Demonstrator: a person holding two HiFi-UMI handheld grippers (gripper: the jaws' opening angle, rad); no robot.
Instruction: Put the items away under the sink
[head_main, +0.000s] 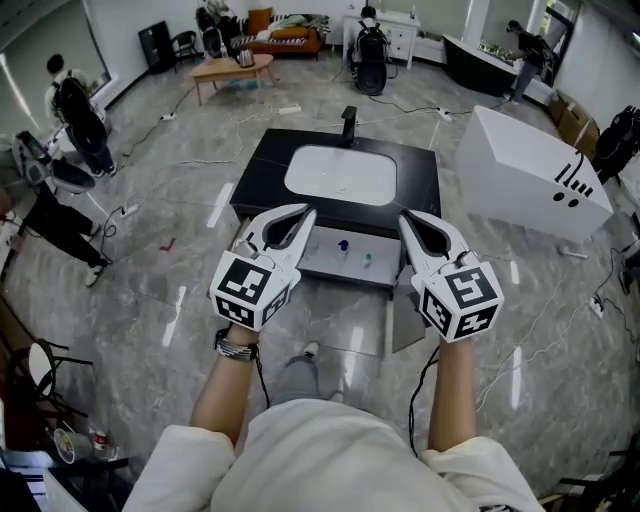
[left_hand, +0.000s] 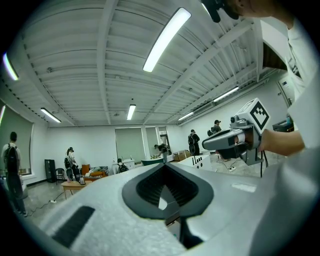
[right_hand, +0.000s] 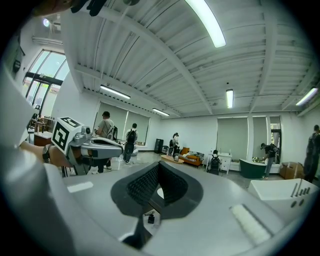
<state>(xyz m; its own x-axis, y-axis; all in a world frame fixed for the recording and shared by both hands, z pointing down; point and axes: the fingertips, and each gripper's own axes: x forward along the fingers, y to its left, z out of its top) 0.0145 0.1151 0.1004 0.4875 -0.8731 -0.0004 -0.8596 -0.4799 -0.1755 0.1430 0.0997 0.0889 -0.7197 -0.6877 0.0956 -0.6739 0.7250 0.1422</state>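
While both pairs of tongs hang level in front of the sink unit, the task looks close to finished, judging from how things lie. The left tongs (head_main: 305, 212) have their jaws pressed together with nothing between them, and the right tongs (head_main: 405, 218) are likewise closed and empty, so no item is being carried. The black counter (head_main: 262, 165) around the white oval basin (head_main: 340, 175) shows nothing on it except the black tap (head_main: 348, 125) at its far edge. Under the counter's near edge, a pale tray-like shelf (head_main: 325, 262) stands exposed, and on it lie a small blue item (head_main: 343, 244) and, just beside it to the right, a small teal item (head_main: 367, 260); both are too small to identify further. These appear to be the things already stowed under the sink. A grey panel (head_main: 408, 322) juts toward the person at the unit's lower right, probably an open door, though its hinge cannot be made out. What seems left is shutting the compartment; whether more items wait elsewhere cannot be told.
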